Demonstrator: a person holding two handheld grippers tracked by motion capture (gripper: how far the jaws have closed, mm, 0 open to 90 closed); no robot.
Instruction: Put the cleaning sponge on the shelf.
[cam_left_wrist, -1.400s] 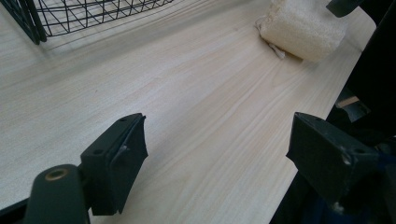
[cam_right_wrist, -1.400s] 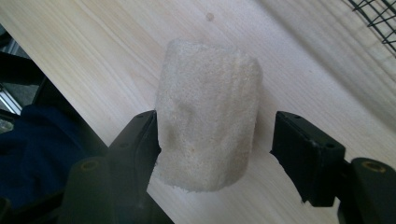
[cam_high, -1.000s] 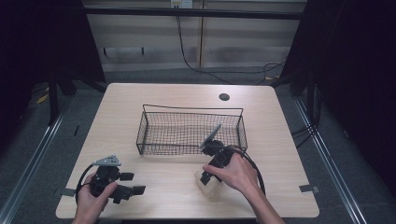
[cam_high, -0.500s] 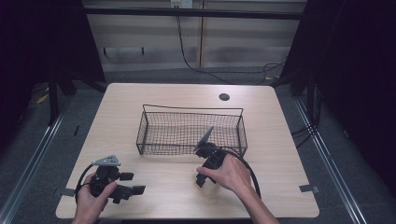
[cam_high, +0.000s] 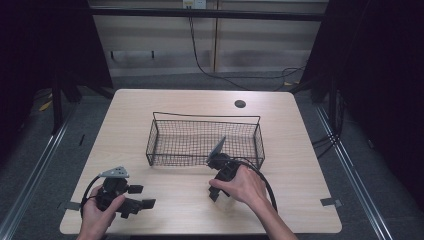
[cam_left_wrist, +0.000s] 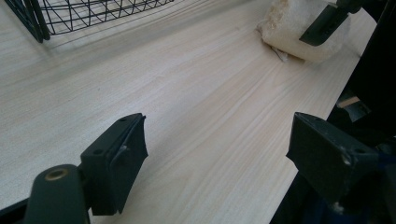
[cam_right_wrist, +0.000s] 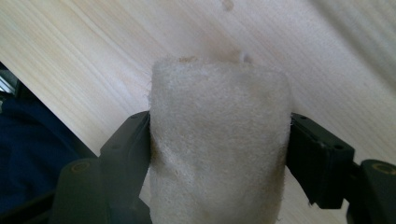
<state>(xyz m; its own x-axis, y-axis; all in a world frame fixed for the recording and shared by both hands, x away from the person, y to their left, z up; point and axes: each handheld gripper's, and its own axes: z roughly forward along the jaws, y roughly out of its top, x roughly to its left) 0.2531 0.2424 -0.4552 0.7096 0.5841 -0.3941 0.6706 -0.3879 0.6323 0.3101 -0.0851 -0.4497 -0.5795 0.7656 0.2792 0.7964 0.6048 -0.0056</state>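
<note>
A beige fuzzy roll (cam_right_wrist: 217, 140) lies on the wooden table (cam_high: 300, 150) near its front edge. My right gripper (cam_right_wrist: 219, 128) is shut on it, one black pad against each side, and its jaws have just been closing on it. In the high view my right gripper (cam_high: 216, 192) points toward the front edge under the person's hand, which covers the roll. The left gripper view has the roll (cam_left_wrist: 287, 23) far off with a right jaw across it. My left gripper (cam_high: 142, 196) rests at the front left, open, its jaws (cam_left_wrist: 219, 125) wide apart over bare wood.
A black wire basket (cam_high: 205, 120) stands mid-table just behind the right hand, and its corner (cam_left_wrist: 93, 14) reaches into the left gripper view. A dark round hole (cam_high: 240, 104) sits near the far edge. Cables trail from both grippers.
The beige roll, visible beside the right hand a second ago, is now covered by that hand, which has shifted slightly. The left hand and gripper have not moved.
</note>
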